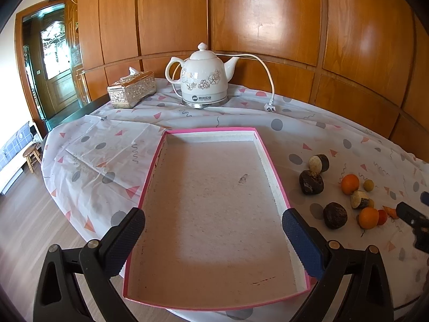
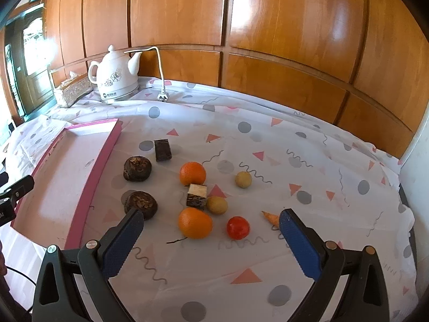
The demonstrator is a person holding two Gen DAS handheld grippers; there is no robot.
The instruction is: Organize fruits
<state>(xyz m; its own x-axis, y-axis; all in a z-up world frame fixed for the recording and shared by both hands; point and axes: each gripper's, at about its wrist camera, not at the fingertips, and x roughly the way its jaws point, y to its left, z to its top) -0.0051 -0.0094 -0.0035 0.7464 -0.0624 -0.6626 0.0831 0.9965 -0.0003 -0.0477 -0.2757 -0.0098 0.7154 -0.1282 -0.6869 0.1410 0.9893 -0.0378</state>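
Observation:
An empty pink-rimmed tray [image 1: 209, 131] lies in front of me, and my left gripper [image 1: 213, 221] hangs open over its near end, holding nothing. Right of the tray [image 2: 88, 190] loose items lie on the cloth: two oranges [image 2: 195, 222] [image 2: 192, 173], a small red fruit [image 2: 238, 227], two small yellowish round fruits [image 2: 243, 179] [image 2: 217, 205], a carrot tip [image 2: 270, 217], two dark round lumps [image 2: 137, 172] [image 2: 140, 201] and two dark cubes [image 2: 162, 149] [image 2: 197, 196]. My right gripper [image 2: 211, 220] is open just short of the near orange, touching nothing.
A white floral kettle [image 1: 203, 80] with a loose cord and plug [image 1: 269, 107] stands at the back of the table beside a tissue box [image 1: 131, 88]. Wood panelling runs behind. The table's left edge drops to the floor [image 1: 32, 228], where a small stool [image 1: 32, 155] stands.

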